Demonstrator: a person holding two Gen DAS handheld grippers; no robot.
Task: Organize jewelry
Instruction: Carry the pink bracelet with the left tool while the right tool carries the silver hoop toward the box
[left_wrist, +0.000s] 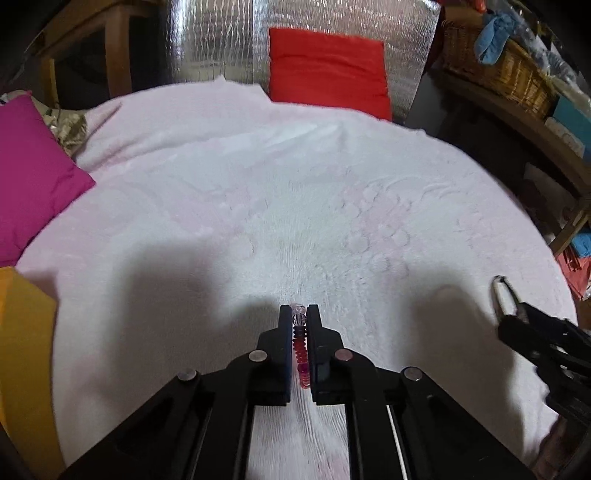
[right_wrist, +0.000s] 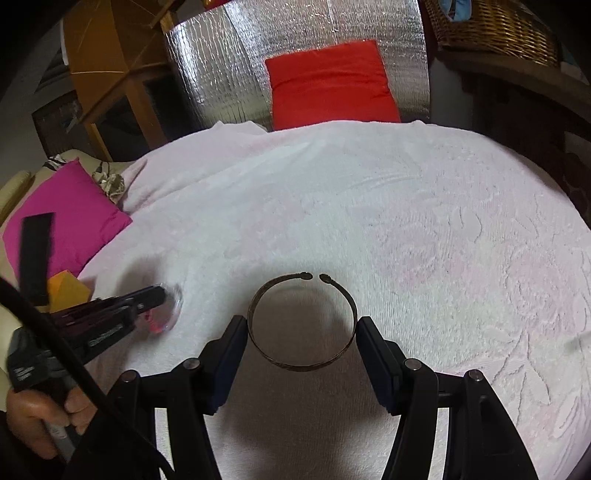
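**Two bracelets, one in each claw**

The beaded bracelet (left_wrist: 300, 345) is squeezed between the two fingers of the left claw (left_wrist: 299, 314). Its beads are red and pink, with a clear bead sticking out past the fingertips. The fingers press on it from both sides, so the left claw is clenched on it. In the right wrist view the same bracelet (right_wrist: 164, 314) looks blurry at the tip of the left claw (right_wrist: 155, 295), held over the blanket.

The metal bangle (right_wrist: 302, 321) is a thin dark ring with a small gap on its far side. It sits between the wide-apart fingers of the right claw (right_wrist: 302, 328). Each finger touches one side of the ring, so the right claw is holding the bangle across its width. The bangle's shadow lies on the blanket beneath it.

Under both claws is a bed with a pale pink blanket (right_wrist: 424, 221). A pink cushion (left_wrist: 33, 173) lies at the left. A red cushion (left_wrist: 327, 70) leans against a shiny silver wall (left_wrist: 218, 40) at the far end. A wicker basket (left_wrist: 498, 74) stands on a shelf at the right.
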